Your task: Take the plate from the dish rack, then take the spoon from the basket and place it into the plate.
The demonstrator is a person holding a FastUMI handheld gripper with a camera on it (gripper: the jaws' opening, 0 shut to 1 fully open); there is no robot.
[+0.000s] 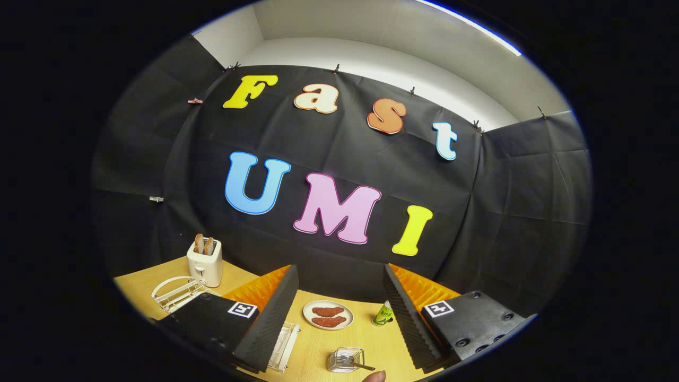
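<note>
Below your tongs (339, 307) runs a light wooden tabletop (318, 350), backed by black cloth walls with a white wall and ceiling above them. A lit strip runs along the ceiling at upper right.

Your tongs are spread wide, nothing between the fingers, nothing touching them.

On the tabletop:
- Plate (328, 315): white, lies flat just ahead of the tongs, between the two fingers. Two reddish-brown meat-like pieces on it.
- Basket (346, 359): small clear wire one, nearer to you than the plate, between the fingers. Spoon (356, 364) lies in it with its handle sticking out over the rim toward the right.
- Dish rack (177, 293): white wire, to the left beyond the left finger, partly hidden behind it. Can't tell what is in it.
- Toaster (205, 262): white, just behind the dish rack, two browned slices standing up in its slots.
- Green can (383, 314): upright, right of the plate, close to the right finger's inner face.
- White tray-like frame (285, 345): beside the left finger, mostly covered by it.

A fingertip (375, 376) shows just right of the basket.
</note>
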